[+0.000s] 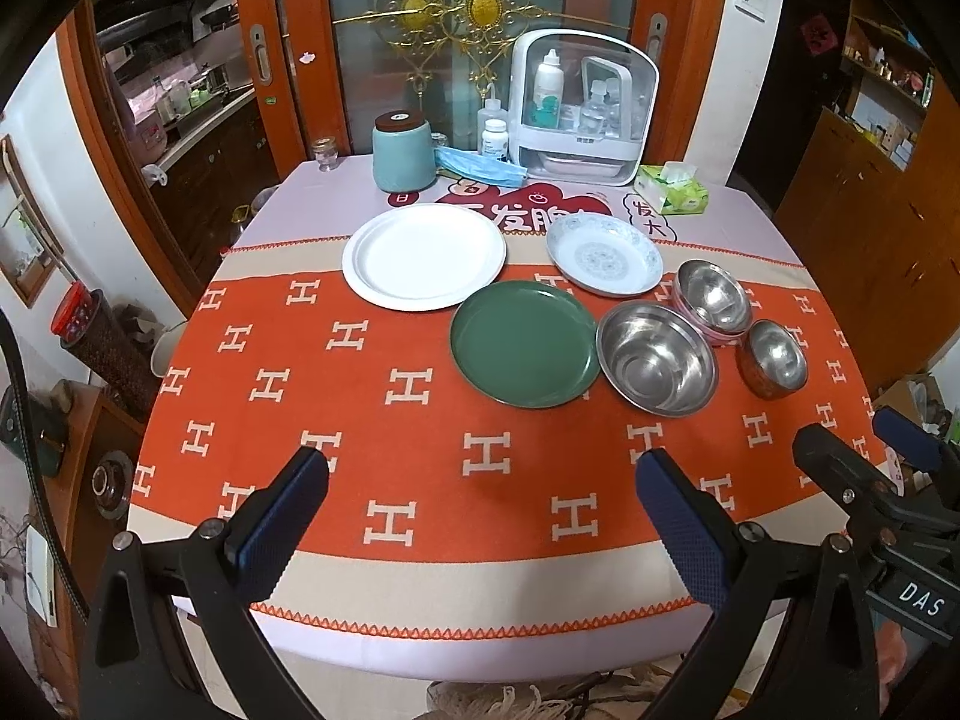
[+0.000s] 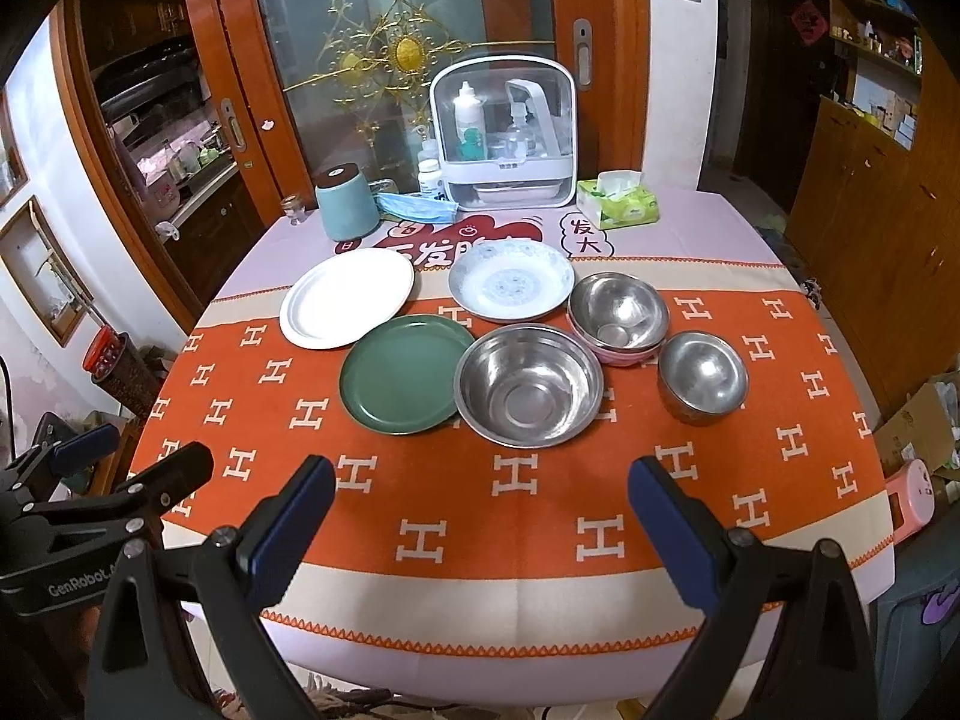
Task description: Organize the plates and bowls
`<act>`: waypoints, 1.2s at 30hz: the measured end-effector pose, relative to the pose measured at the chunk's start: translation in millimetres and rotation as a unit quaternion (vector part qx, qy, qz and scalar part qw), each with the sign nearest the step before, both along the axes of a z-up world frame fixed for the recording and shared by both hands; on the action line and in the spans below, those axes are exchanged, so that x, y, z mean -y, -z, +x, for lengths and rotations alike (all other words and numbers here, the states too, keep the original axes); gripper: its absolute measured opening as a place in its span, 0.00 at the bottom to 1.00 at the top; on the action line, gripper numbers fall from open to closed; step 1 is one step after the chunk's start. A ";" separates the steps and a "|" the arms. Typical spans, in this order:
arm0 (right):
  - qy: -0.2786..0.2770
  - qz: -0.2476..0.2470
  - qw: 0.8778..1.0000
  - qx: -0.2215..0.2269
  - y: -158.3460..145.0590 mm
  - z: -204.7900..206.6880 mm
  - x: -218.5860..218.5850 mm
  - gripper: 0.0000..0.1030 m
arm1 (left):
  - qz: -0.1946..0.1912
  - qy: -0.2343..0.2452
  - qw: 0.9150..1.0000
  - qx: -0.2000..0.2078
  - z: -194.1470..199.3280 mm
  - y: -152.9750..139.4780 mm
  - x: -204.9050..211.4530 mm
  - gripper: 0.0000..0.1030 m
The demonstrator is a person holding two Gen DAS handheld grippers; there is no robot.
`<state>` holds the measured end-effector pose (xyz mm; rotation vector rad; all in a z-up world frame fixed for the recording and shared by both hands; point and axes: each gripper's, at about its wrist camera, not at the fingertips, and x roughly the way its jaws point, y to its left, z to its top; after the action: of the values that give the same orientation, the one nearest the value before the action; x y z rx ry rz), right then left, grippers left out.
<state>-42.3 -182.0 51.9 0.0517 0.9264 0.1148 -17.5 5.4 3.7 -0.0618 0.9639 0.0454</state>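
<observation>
- Grippers: left gripper [image 1: 480, 468] and right gripper [image 2: 480, 477] both hover over the near edge of the table [image 1: 480, 600], fingers spread wide, nothing between them.
- White plate [image 1: 424, 255] sits toward the far-left of the orange cloth; patterned blue-white dish [image 1: 605, 255] is to its right, apart from it.
- Green plate [image 1: 525, 352] is nearer, its rim tucked just under the white plate's near edge.
- Large steel bowl [image 1: 657, 360] touches the green plate's right rim.
- Steel bowl nested in a pink bowl [image 1: 713, 303] sits behind it; small steel bowl [image 1: 773, 358] is farthest right.
- Far edge: teal canister [image 1: 403, 150], white storage case [image 1: 582, 105], tissue pack [image 1: 672, 187], blue face mask [image 1: 480, 171].
</observation>
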 end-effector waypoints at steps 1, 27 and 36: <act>0.000 0.000 1.000 0.001 0.0 -0.1 0.3 0.96 | -0.002 0.000 1.000 0.000 -0.5 -0.1 -0.8 0.99; -0.002 0.002 1.000 0.000 2.0 -0.2 -0.9 0.96 | -0.003 0.001 1.000 0.010 -3.1 -5.4 -0.3 0.99; -0.019 0.012 1.000 -0.006 6.8 5.9 -1.1 0.96 | 0.001 -0.010 1.000 0.012 -2.3 -8.6 -3.4 0.99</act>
<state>-36.4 -180.9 45.1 0.0564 0.9383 0.1608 -19.8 8.8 12.3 -0.0693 0.9401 0.0640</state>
